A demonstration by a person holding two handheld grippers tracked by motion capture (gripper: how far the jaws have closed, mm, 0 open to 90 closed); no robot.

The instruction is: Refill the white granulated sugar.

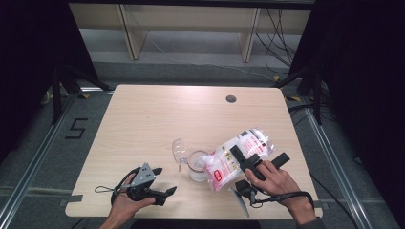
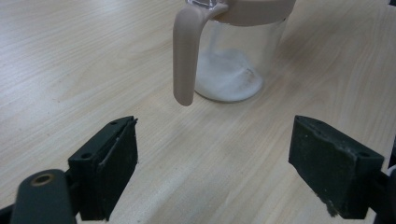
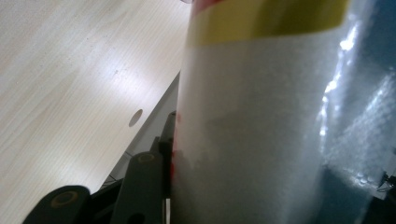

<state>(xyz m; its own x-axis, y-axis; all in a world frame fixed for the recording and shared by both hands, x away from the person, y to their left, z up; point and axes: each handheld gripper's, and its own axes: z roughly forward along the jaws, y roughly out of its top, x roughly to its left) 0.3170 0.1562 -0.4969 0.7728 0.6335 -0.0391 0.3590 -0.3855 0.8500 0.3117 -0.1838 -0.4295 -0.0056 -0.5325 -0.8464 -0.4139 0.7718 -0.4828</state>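
High view: right gripper (image 1: 248,160), lower right of centre, holds a clear plastic bag (image 1: 239,157) of white granules with red print, tilted so its lower end sits over the mouth of a small glass jar (image 1: 197,167) at lower centre of the bench (image 1: 143,119). The jar's clear flip lid (image 1: 179,150) stands open just left of the rim. Left gripper (image 1: 160,183) is at lower left, near the jar but apart from it, holding nothing.

Left gripper view: fingers (image 2: 109,172) spread wide, nothing between them. The jar (image 2: 233,65) is at top centre – beige collar and handle (image 2: 186,60), a shallow layer of white powder (image 2: 226,77) on the bottom.

Right gripper view: bag (image 3: 261,121) fills centre and right; one finger (image 3: 144,186) presses its left side, so the fingers are clamped on the bag.

Looks like a pour in progress, early – jar mostly empty. To do it well: keep the bag's opening inside the rim, raise the tilt slowly, and bring the left fingers onto the handle to steady the jar.
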